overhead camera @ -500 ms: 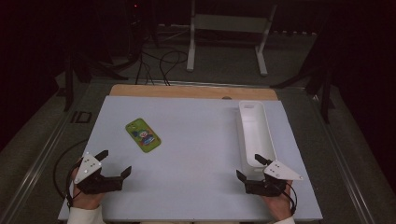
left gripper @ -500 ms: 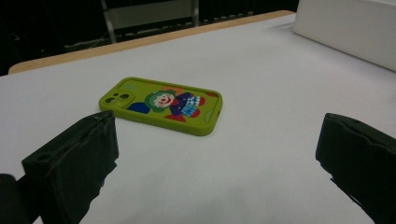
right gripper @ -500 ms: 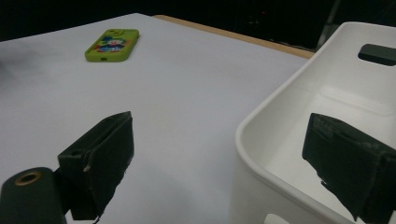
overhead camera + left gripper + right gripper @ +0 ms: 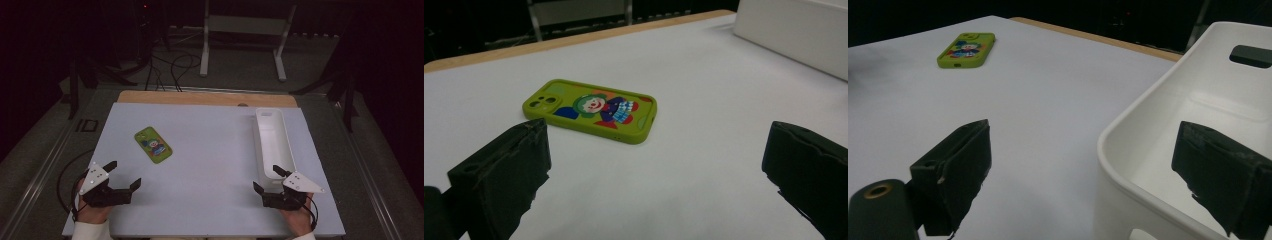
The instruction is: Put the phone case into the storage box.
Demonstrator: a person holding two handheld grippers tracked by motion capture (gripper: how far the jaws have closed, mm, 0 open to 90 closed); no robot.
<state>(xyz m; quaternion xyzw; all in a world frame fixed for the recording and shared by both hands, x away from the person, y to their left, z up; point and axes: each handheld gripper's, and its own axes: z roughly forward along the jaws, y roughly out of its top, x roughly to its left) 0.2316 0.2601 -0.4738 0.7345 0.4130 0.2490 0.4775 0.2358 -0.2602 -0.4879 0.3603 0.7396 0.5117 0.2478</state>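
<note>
At the near edge of the table (image 4: 210,150), the left gripper (image 4: 123,176) is held low at the near left corner, its jaws spread wide with nothing between them and nothing touched. In the left gripper view, bare white surface is seen between the two black jaws, and the phone case (image 4: 591,110) is seen just beyond them, well clear of both.

At the near right, the right gripper (image 4: 265,180) is likewise held with its jaws wide apart and nothing gripped. Its jaws are placed at the near end of the bin (image 4: 274,142); in the right gripper view, one jaw is seen over the table outside the near wall and the other over the inside of the bin (image 4: 1198,130). Contact with the wall cannot be told.

Farther off, left of centre, the green case (image 4: 153,145) is laid flat on the table. The long white bin is set along the right side, running toward the far edge.
</note>
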